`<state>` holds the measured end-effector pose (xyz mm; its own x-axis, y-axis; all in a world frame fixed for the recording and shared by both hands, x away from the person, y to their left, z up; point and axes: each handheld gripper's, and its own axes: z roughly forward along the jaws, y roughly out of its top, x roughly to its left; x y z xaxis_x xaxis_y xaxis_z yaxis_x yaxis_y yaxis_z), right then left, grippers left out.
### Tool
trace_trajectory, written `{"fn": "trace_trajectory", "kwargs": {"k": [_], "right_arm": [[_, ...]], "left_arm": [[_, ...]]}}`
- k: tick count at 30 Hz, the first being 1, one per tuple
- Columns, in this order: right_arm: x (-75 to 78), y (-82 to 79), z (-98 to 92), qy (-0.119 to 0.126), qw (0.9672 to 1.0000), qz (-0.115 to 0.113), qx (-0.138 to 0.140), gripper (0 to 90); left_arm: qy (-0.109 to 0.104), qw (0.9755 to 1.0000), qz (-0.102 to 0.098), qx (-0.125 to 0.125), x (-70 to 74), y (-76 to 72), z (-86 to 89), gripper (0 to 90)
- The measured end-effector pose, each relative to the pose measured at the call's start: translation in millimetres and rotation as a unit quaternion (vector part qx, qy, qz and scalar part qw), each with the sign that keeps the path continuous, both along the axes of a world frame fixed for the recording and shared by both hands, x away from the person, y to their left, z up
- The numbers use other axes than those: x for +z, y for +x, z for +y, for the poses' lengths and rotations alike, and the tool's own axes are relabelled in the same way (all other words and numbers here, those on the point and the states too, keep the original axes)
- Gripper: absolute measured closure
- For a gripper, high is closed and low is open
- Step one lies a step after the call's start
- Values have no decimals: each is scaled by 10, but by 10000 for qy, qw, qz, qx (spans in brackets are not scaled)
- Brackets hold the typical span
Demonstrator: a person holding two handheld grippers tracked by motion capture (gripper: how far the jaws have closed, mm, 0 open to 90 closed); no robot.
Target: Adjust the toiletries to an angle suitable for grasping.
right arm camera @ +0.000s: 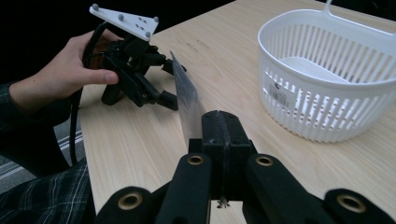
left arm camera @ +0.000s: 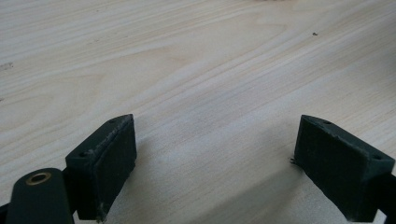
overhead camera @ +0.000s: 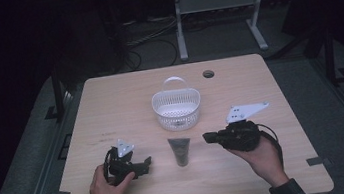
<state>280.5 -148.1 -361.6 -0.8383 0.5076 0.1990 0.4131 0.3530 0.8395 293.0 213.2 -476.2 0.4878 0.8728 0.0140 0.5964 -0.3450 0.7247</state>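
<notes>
1. The dark tube (overhead camera: 180, 151) lies flat on the surface (overhead camera: 110, 100), midway between the left and right edges and nearer the near edge than the far one. Its broad end points toward the basket.
2. The white slotted basket (overhead camera: 178, 119) stands upright just beyond the tube, about the middle of the surface, with its handle loop on the far side.
3. The left gripper (overhead camera: 146, 162) rests on the surface toward the near left corner, held by the left hand (overhead camera: 104, 189). Its jaws are spread wide — between them is bare wood and nothing else.
4. The right gripper (overhead camera: 205, 137) is held by the right hand (overhead camera: 264, 158) right of the tube, pointing at the tube's broad end. Its jaws are pressed together.
5. In the right gripper view a flat grey edge of the tube (right arm camera: 184, 93) stands right at the closed tips — whether the pads catch it, I cannot tell.
</notes>
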Motion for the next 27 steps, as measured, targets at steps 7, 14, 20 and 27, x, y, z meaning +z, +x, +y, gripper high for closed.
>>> {"fn": "trace_trajectory", "kwargs": {"k": [7,14,20,27], "right_arm": [[13,13,111,-15,9999,-12,120,900],[27,28,251,-42,9996,-39,273,900],[14,53,329,-96,9993,-36,348,900],[-22,91,411,-152,9991,-30,401,900]], "left_arm": [[8,10000,18,-9,3,-1,2,120],[4,10000,11,-10,2,0,1,120],[1,10000,9,-7,2,0,1,120],[5,10000,9,-9,2,-2,1,120]]}}
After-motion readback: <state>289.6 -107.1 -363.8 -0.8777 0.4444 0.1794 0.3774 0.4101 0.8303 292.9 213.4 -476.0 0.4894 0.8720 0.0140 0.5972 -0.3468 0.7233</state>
